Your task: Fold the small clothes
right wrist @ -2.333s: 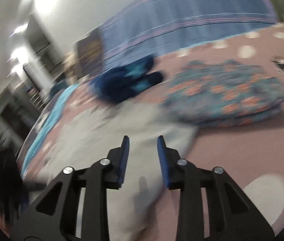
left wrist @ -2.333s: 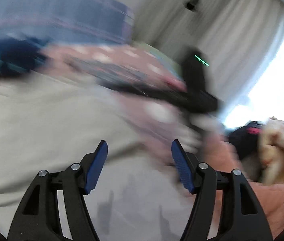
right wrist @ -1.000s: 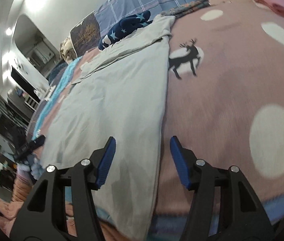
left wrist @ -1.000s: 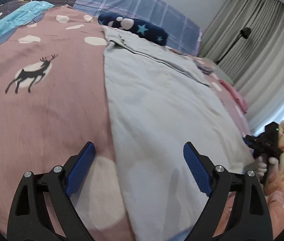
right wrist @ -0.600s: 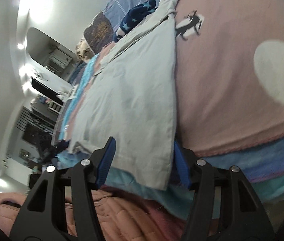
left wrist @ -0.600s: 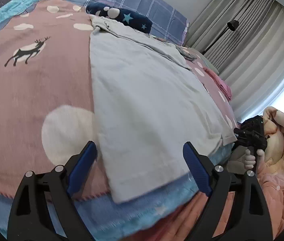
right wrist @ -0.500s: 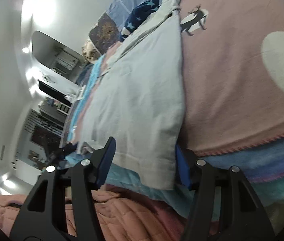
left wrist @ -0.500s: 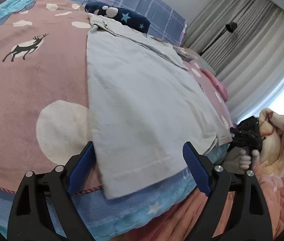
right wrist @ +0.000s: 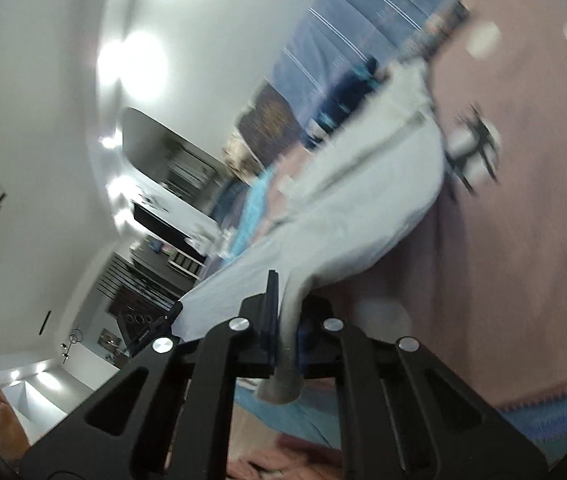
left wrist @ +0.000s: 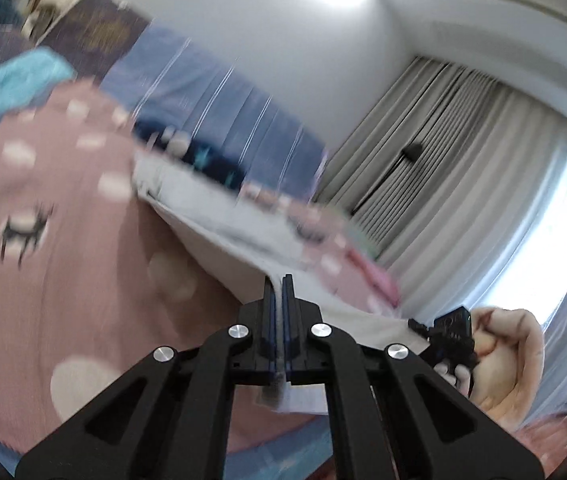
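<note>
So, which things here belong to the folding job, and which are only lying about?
For the job:
- grey garment, near edge lifted
- left hand-held gripper, shut on that edge
- right hand-held gripper, shut on it too

Only lying about:
- pink bedspread
- navy star-print cloth
- blue plaid pillow

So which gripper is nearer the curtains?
Right. The right gripper, jaws just closed on the cloth, sits between the left gripper, also pinching it, and the curtains.

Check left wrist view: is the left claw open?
No, the left claw is shut on the near edge of the grey garment, lifted off the bedspread.
</note>
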The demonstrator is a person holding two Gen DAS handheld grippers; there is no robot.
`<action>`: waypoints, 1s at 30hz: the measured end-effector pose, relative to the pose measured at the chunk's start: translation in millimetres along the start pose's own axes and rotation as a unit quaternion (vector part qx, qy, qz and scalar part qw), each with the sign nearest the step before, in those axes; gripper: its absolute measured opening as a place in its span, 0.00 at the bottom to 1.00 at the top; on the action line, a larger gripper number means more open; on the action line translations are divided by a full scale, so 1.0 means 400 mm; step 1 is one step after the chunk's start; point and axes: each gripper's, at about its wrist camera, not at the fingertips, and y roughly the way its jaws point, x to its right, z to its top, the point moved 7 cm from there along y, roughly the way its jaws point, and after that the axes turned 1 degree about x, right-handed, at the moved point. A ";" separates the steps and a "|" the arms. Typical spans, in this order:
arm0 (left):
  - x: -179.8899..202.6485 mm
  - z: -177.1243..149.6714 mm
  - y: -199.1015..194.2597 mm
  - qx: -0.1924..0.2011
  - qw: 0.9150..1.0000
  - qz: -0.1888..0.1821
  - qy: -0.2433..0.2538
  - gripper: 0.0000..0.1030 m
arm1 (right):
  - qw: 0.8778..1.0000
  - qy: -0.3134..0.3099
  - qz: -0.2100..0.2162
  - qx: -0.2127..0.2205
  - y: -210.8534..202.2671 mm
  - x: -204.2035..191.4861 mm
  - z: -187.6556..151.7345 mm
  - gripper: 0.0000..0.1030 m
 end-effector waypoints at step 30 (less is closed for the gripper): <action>-0.128 -0.247 0.071 -0.180 0.974 0.111 -0.077 0.46 | 0.993 -0.021 -0.105 0.057 -0.051 0.083 0.060 0.08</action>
